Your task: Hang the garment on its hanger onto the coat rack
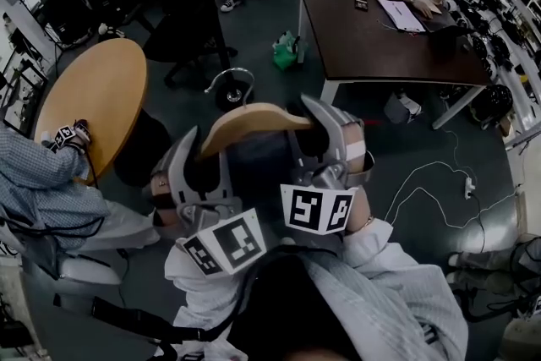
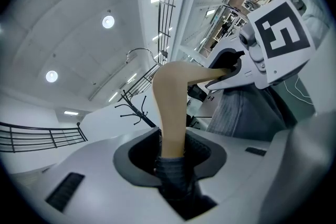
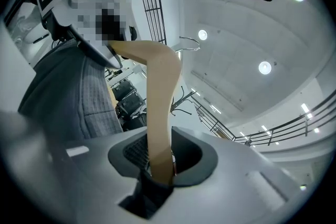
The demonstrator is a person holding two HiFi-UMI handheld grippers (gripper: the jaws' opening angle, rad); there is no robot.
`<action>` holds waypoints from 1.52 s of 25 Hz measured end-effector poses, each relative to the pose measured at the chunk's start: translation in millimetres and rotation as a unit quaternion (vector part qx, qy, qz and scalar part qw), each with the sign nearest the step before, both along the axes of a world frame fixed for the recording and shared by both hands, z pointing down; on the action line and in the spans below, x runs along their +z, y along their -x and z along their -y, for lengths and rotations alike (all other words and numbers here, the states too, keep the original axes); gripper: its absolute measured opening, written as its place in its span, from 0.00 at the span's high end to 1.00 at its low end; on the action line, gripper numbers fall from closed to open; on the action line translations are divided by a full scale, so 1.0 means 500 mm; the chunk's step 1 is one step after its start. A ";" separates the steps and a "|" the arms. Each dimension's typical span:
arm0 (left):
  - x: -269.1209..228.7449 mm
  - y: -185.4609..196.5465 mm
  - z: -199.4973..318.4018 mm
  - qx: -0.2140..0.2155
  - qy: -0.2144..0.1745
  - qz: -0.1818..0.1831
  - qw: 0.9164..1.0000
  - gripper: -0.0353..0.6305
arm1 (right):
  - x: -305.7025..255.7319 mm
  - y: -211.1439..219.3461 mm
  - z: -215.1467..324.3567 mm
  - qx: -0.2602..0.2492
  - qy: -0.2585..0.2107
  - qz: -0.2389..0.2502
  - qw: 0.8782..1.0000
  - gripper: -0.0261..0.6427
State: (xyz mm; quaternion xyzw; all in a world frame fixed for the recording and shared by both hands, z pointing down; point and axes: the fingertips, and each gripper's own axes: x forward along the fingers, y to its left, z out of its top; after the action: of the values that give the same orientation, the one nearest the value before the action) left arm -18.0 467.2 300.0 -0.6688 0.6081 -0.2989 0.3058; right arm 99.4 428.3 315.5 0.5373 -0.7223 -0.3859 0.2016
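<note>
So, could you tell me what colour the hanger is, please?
The hanger is pale tan wood, clearest in the left gripper view.

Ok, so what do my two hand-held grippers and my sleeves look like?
Both the left hand-held gripper and the right hand-held gripper are light grey moulded shells with chunky curved jaws and dark ribbed pads. Each carries a white cube printed with black square markers. The sleeves are pale, finely checked shirt fabric.
</note>
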 end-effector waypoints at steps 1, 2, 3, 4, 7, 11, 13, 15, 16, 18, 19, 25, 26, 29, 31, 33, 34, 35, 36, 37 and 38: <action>0.002 0.000 0.016 -0.001 0.002 -0.001 1.000 0.78 | 0.002 0.000 0.017 -0.002 0.001 -0.001 1.000 0.83; 0.005 -0.001 0.035 -0.002 0.004 -0.002 1.000 0.78 | 0.004 -0.001 0.036 -0.003 0.002 -0.001 1.000 0.83; 0.009 -0.003 0.056 -0.002 0.005 -0.003 1.000 0.78 | 0.008 -0.002 0.057 -0.004 0.003 -0.001 1.000 0.83; 0.015 -0.004 0.079 -0.002 0.006 -0.004 1.000 0.78 | 0.013 -0.004 0.080 -0.004 0.002 -0.002 1.000 0.83; 0.032 -0.002 0.160 0.000 0.008 -0.005 1.000 0.78 | 0.030 -0.002 0.161 -0.002 0.003 -0.002 1.000 0.83; 0.026 0.022 0.310 0.010 0.008 -0.004 1.000 0.78 | 0.024 0.022 0.307 0.006 0.002 -0.001 1.000 0.83; 0.011 0.042 0.399 0.017 0.006 -0.001 1.000 0.78 | 0.010 0.040 0.392 0.012 -0.002 0.002 1.000 0.83; -0.007 0.061 0.489 0.023 -0.001 0.002 1.000 0.78 | -0.007 0.060 0.481 0.018 -0.008 0.005 1.000 0.83; -0.017 0.070 0.532 0.026 -0.006 0.004 1.000 0.78 | -0.017 0.068 0.524 0.020 -0.011 0.007 1.000 0.83; -0.033 0.085 0.614 0.033 -0.015 0.009 0.999 0.78 | -0.030 0.083 0.602 0.028 -0.019 0.012 0.999 0.83; -0.038 0.092 0.655 0.038 -0.019 0.012 0.999 0.78 | -0.034 0.089 0.641 0.033 -0.022 0.015 0.999 0.83; -0.034 0.131 0.886 0.053 -0.015 0.016 0.998 0.78 | -0.027 0.127 0.867 0.045 -0.014 0.021 0.999 0.83; -0.031 0.137 0.918 0.052 -0.015 0.016 0.998 0.78 | -0.024 0.133 0.899 0.044 -0.014 0.021 0.999 0.83; -0.021 0.155 1.018 0.047 -0.014 0.012 0.999 0.78 | -0.016 0.151 1.002 0.038 -0.016 0.018 0.999 0.83; -0.019 0.167 1.090 0.040 -0.014 0.006 0.999 0.78 | -0.017 0.164 1.077 0.031 -0.019 0.013 0.999 0.83; -0.020 0.177 1.161 0.030 -0.015 0.002 0.999 0.78 | -0.021 0.175 1.152 0.022 -0.022 0.009 0.999 0.83; -0.024 0.181 1.196 0.025 -0.016 0.001 1.000 0.78 | -0.025 0.179 1.189 0.017 -0.024 0.009 1.000 0.83; -0.031 0.183 1.233 0.021 -0.018 0.002 1.000 0.78 | -0.032 0.183 1.228 0.013 -0.026 0.009 1.000 0.83; -0.041 0.185 1.270 0.016 -0.021 0.003 1.000 0.78 | -0.042 0.185 1.267 0.009 -0.029 0.010 0.999 0.83; -0.053 0.187 1.307 0.011 -0.025 0.003 1.000 0.78 | -0.054 0.187 1.307 0.005 -0.033 0.011 0.999 0.83; -0.065 0.189 1.344 0.004 -0.030 0.004 1.000 0.78 | -0.067 0.190 1.347 -0.001 -0.037 0.011 0.999 0.82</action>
State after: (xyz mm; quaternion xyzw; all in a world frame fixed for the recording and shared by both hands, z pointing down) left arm -112.6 -204.8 267.6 -0.6609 0.6129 -0.2820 0.3288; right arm 4.2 -245.1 282.2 0.5483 -0.7102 -0.4061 0.1733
